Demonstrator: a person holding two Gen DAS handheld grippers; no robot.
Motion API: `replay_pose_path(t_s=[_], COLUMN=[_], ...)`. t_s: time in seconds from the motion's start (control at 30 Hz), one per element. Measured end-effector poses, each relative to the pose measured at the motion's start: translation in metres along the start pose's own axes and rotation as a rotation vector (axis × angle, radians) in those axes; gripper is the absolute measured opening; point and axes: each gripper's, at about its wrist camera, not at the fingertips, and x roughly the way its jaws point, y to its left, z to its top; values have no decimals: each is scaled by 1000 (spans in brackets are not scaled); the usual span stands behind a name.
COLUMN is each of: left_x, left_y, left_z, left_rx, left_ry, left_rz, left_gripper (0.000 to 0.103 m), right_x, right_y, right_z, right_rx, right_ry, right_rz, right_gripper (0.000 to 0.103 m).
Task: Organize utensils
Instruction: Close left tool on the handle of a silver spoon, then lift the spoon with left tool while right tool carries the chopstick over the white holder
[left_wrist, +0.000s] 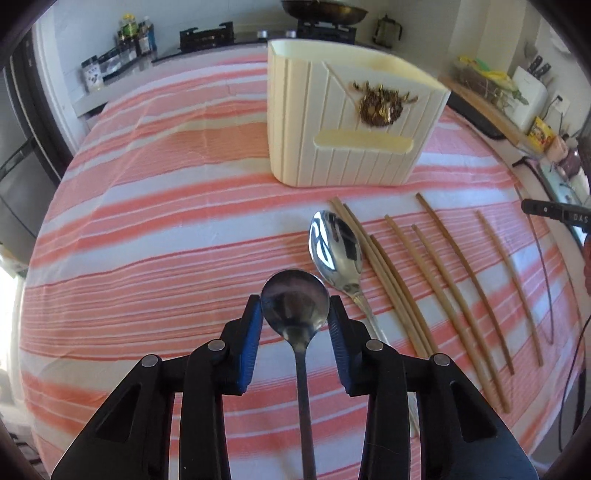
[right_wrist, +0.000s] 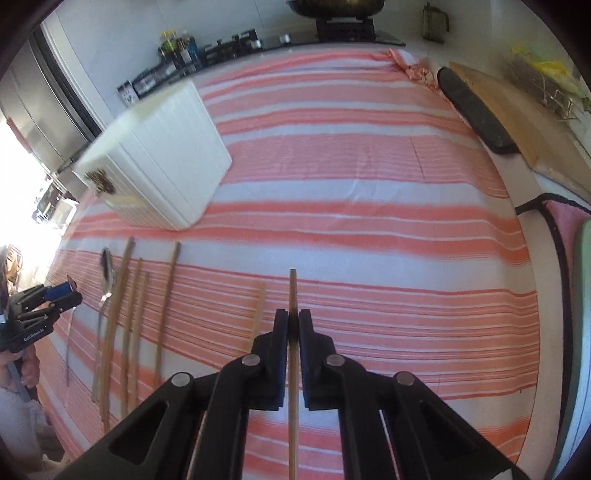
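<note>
A kitchen counter under a coral-and-white striped cloth (left_wrist: 166, 229). The left gripper (left_wrist: 295, 314) pinches a round-bowled steel spoon (left_wrist: 295, 302); the right gripper (right_wrist: 293, 325) is clamped on a thin wooden chopstick (right_wrist: 293, 295). A cream ribbed plastic utensil holder (left_wrist: 343, 122) stands beyond the fingers.

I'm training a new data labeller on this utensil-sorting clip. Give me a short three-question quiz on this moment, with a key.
1. True or false: the left gripper has a chopstick between its fingers.
2. What does the right gripper hold? A) a fork B) a chopstick C) nothing
3. Fill in: the loose utensils lie on a striped ____.

Key:
1. False. A dark spoon sits between its blue pads; a shinier spoon lies on the cloth beside it.
2. B. Its jaws are shut on the chopstick.
3. Tablecloth, in front of the cream utensil holder.
</note>
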Motion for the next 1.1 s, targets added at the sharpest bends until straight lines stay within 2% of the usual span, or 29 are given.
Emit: replay_pose_path(t_s=[0.13, 0.33, 0.5, 0.7, 0.87, 1.0, 1.1], left_x=[-47, -100, -119, -134, -168, -193, -194], left_y=[2, 5, 4, 14, 24, 21, 17], left_z=[1, -1, 4, 25, 76, 131, 169], left_rx=[-8, -13, -22, -55, -87, -95, -121], left_ry=[-102, -216, -257, -282, -348, -458, -540], left_rz=[-33, -84, -110, -146, -198, -171, -164], left_gripper=[36, 36, 36, 36, 36, 35, 36], right_x=[-66, -146, -180, -195, -212, -219, -215], right_y=[19, 48, 70, 87, 111, 132, 146], right_z=[-9, -33, -39, -13, 28, 67, 92], right_rx=[-37, -109, -152, -166, -209, -225, -225], right_ry=[-130, -293, -402, -496, -591, -685, -761], right_rz=[39, 36, 10, 29, 58, 78, 84], right_gripper=[6, 6, 6, 6, 6, 6, 6])
